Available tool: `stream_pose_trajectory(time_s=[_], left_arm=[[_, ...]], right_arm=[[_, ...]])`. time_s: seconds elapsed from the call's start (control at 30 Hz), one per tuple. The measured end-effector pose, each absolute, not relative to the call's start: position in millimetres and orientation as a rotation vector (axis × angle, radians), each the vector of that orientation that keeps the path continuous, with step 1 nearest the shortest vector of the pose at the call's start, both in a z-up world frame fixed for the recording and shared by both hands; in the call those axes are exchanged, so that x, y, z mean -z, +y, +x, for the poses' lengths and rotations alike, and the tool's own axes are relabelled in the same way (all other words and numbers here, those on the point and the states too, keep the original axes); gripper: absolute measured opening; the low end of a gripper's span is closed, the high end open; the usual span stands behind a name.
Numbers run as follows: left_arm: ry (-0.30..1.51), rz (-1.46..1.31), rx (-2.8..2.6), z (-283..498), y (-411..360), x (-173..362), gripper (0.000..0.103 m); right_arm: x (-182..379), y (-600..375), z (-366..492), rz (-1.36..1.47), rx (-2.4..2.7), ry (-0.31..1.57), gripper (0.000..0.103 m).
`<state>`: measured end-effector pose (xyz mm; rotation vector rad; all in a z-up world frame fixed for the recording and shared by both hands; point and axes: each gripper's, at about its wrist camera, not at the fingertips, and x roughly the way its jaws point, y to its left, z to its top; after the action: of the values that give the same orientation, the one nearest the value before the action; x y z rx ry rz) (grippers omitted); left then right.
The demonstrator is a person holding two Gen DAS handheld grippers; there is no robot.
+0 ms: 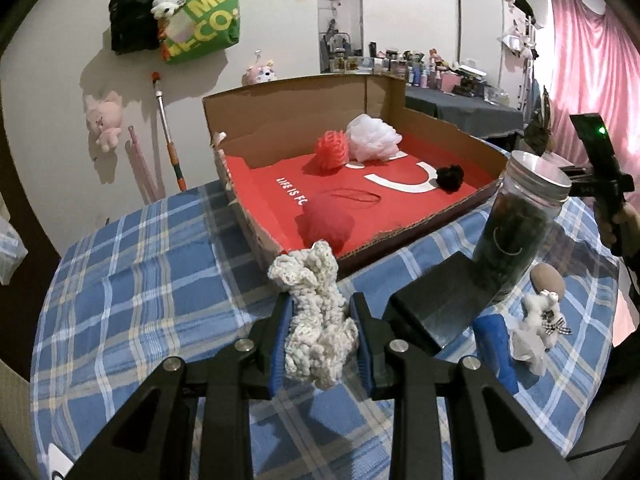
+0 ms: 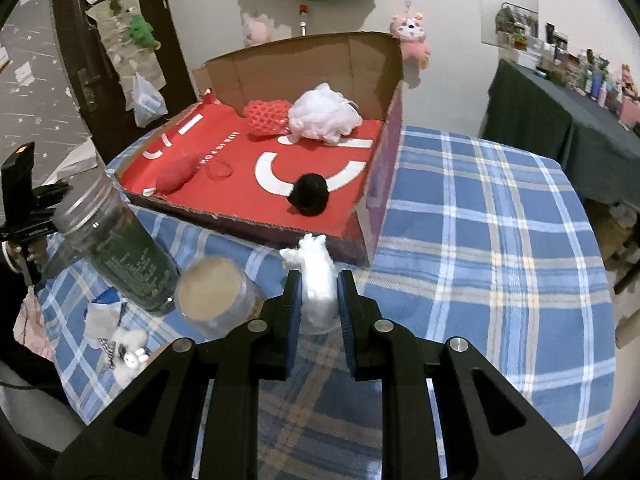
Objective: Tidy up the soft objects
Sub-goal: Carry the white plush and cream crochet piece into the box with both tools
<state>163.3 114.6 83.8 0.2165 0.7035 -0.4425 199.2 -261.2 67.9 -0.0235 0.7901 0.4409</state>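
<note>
Over the blue plaid tablecloth [image 2: 480, 208], my left gripper [image 1: 320, 320] is clamped on a cream knitted wad [image 1: 316, 312], and my right gripper [image 2: 318, 300] pinches a small white soft piece [image 2: 316, 276]. Just beyond both sits the cardboard box [image 1: 452, 128], holding a red pouf [image 1: 326, 222], a black pom-pom [image 1: 450, 176], a red mesh ball [image 1: 332, 150] and a white mesh puff [image 1: 372, 138] at the back.

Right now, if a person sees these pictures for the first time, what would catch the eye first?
Probably the cardboard box with its bright red lining, at the far side of the plaid table, holding a white pouf, two red ones and a black one. Next, each gripper is shut on something soft: the left gripper on a cream knit, the right gripper on a white piece.
</note>
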Motion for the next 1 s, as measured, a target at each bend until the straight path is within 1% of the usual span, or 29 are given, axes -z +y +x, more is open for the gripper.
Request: stream_pose_trajectory(time_s=[0.27, 0.6, 0.83, 1.0], left_arm=[[0.678, 0.269, 0.500, 174, 96, -98, 0.031], [0.704, 0.226, 0.582, 209, 63, -116, 0.031], [0.802, 0.128, 0.624, 255, 24, -130, 0.031], [0.881, 0.116, 0.607, 284, -3, -128, 0.031]], right_arm=[[-80, -246, 218, -0.066, -0.487, 0.786, 0.017], [-97, -220, 258, -0.041, -0.574, 0.812, 0.017], [-106, -191, 301, -0.046, -0.539, 0.874, 0.017], [-105, -173, 331, -0.089, -0.442, 0.940, 0.017]])
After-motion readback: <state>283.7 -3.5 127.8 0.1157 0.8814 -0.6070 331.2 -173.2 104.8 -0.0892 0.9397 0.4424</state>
